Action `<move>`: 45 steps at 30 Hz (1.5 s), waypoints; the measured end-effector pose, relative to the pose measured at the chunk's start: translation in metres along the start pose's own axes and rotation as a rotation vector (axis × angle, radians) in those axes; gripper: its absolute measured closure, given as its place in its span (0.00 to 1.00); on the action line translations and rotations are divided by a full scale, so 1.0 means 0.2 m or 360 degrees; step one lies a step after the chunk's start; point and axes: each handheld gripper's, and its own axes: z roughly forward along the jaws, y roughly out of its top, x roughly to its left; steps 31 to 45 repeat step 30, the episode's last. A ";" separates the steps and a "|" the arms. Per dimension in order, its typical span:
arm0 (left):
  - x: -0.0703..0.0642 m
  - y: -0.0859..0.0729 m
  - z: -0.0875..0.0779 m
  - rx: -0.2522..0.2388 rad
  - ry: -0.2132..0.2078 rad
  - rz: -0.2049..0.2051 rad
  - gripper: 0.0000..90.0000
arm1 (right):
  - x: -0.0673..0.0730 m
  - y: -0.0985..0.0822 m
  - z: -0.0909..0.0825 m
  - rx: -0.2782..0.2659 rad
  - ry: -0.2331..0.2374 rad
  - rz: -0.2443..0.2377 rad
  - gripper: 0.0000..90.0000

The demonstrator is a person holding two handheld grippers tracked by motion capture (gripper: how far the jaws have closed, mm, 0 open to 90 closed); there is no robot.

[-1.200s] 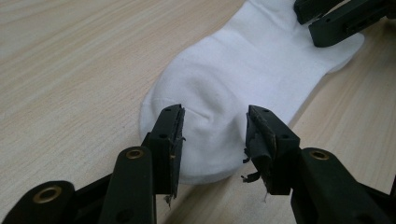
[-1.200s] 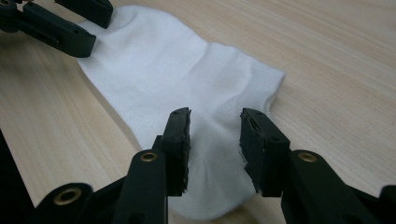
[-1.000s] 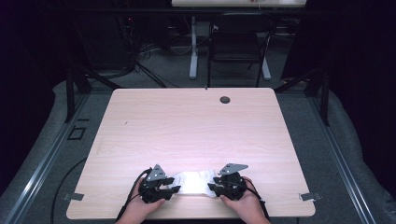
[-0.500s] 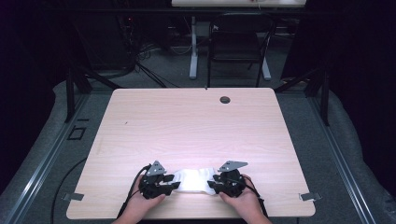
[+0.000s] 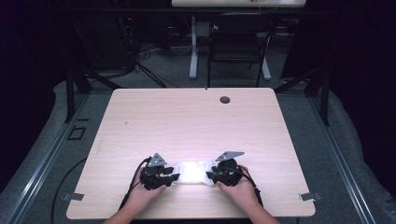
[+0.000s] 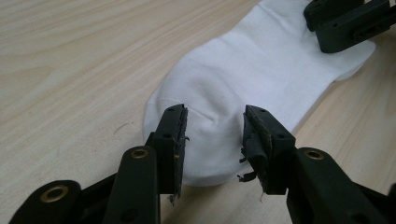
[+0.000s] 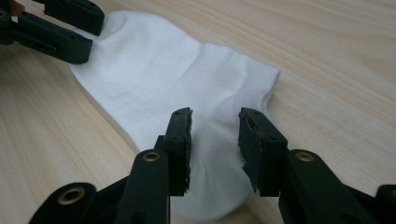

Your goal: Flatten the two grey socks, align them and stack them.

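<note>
Lying flat on the table (image 5: 196, 116), white sock (image 5: 192, 171) sits between left hand-held gripper (image 6: 215, 135) and right hand-held gripper (image 7: 214, 133); the left's jaws have just been closing, both pairs apart over the fabric.

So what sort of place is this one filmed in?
Probably a lab or office set up for recording: a bare wooden table on grey carpet, a folding chair, and loose cables behind.

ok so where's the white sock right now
In the high view the white sock lies flat near the table's front edge, between the left gripper and right gripper.
</note>
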 end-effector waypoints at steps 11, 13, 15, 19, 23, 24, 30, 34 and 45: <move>0.03 0.00 0.01 -0.0063 0.0007 -0.0037 0.65 | -0.03 0.01 0.02 -0.0067 0.0018 0.0078 0.70; 0.03 0.00 0.01 -0.0071 0.0004 -0.0024 0.63 | -0.04 0.01 0.02 -0.0087 0.0010 0.0086 0.69; 0.03 0.00 0.01 -0.0077 0.0004 -0.0005 0.60 | -0.04 0.02 0.00 -0.0119 0.0002 0.0095 0.67; 0.03 0.01 -0.04 -0.0094 -0.0005 0.0007 0.54 | -0.05 0.02 -0.07 -0.0231 0.0022 0.0123 0.64; 0.04 0.04 -0.11 -0.0146 0.0017 0.0001 0.53 | -0.06 0.02 -0.14 -0.0283 0.0014 0.0120 0.62; 0.04 0.04 -0.13 -0.0162 0.0022 -0.0007 0.53 | -0.06 0.02 -0.16 -0.0302 0.0011 0.0126 0.62; 0.06 0.05 -0.22 -0.0162 0.0027 -0.0033 0.52 | -0.05 0.04 -0.25 -0.0317 0.0013 0.0117 0.61; 0.06 0.05 -0.22 -0.0162 0.0027 -0.0033 0.52 | -0.05 0.04 -0.25 -0.0317 0.0013 0.0117 0.61; 0.06 0.05 -0.22 -0.0162 0.0027 -0.0033 0.52 | -0.05 0.04 -0.25 -0.0317 0.0013 0.0117 0.61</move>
